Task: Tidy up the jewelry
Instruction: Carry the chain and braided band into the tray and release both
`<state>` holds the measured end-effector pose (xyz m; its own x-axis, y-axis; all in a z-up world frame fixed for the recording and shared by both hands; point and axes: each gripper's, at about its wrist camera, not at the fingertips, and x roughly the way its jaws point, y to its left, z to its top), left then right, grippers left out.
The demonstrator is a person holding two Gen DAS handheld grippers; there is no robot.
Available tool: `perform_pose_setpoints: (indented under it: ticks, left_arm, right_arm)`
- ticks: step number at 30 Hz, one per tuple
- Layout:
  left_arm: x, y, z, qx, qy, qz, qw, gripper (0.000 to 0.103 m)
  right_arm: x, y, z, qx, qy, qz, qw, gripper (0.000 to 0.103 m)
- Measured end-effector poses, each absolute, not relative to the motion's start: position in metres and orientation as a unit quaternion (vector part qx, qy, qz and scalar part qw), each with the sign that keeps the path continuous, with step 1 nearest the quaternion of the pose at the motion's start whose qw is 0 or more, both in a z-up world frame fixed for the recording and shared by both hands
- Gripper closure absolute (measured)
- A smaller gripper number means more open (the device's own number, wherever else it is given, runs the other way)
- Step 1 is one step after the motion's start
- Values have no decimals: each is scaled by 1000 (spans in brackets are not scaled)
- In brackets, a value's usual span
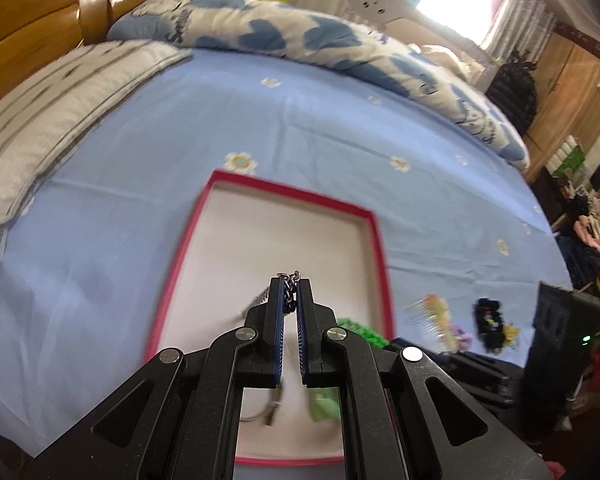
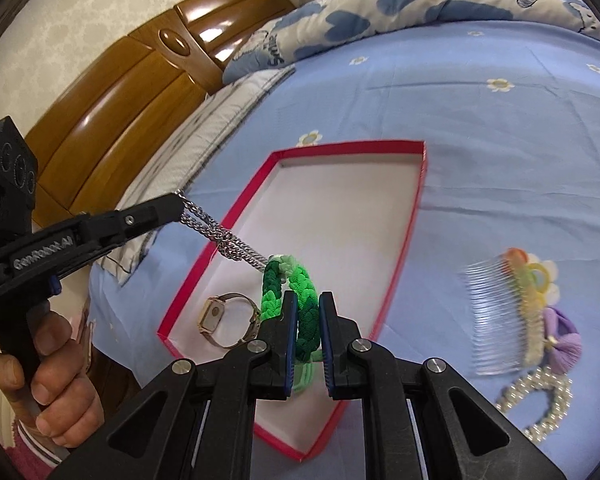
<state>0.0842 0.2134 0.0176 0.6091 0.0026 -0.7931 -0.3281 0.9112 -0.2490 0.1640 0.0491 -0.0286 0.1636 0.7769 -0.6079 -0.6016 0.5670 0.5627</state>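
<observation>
So you're pinching the chain [image 2: 216, 232] with the left gripper [image 1: 289, 284], fingers nearly closed on it, and it's hanging taut over the box's [image 2: 416, 196] left rim. Your right gripper [image 2: 307, 300] is clamping the green bracelet [image 2: 284, 284] above the box, chain linked to it. Watch [image 2: 228, 320] is lying inside; comb [image 2: 500, 312] and pearls [image 2: 540, 404] are sitting on the sheet [image 2: 480, 128].

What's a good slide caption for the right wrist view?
Right gripper holds green braided bracelet, left gripper holds silver chain over red-rimmed tray.
</observation>
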Motion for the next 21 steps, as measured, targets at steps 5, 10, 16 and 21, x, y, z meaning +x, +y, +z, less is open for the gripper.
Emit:
perform_pose_setpoints:
  ticks: [5,10,16,21]
  left_arm:
    - [80,228,-10,-195,458,113,860,98]
    - [77,234,-28,-192,476,124,849,98]
    - [79,236,-45,-186,502,133,834,98]
    - [77,237,-55,-189,514,136,826,98]
  right_arm:
    - [168,63,-39,84,473,453,751,92]
    - [168,73,-49,66,486,448,747,92]
    - [167,79,-56,49,497,447,742,88]
    - [167,81,-57,41,496,448,742,88]
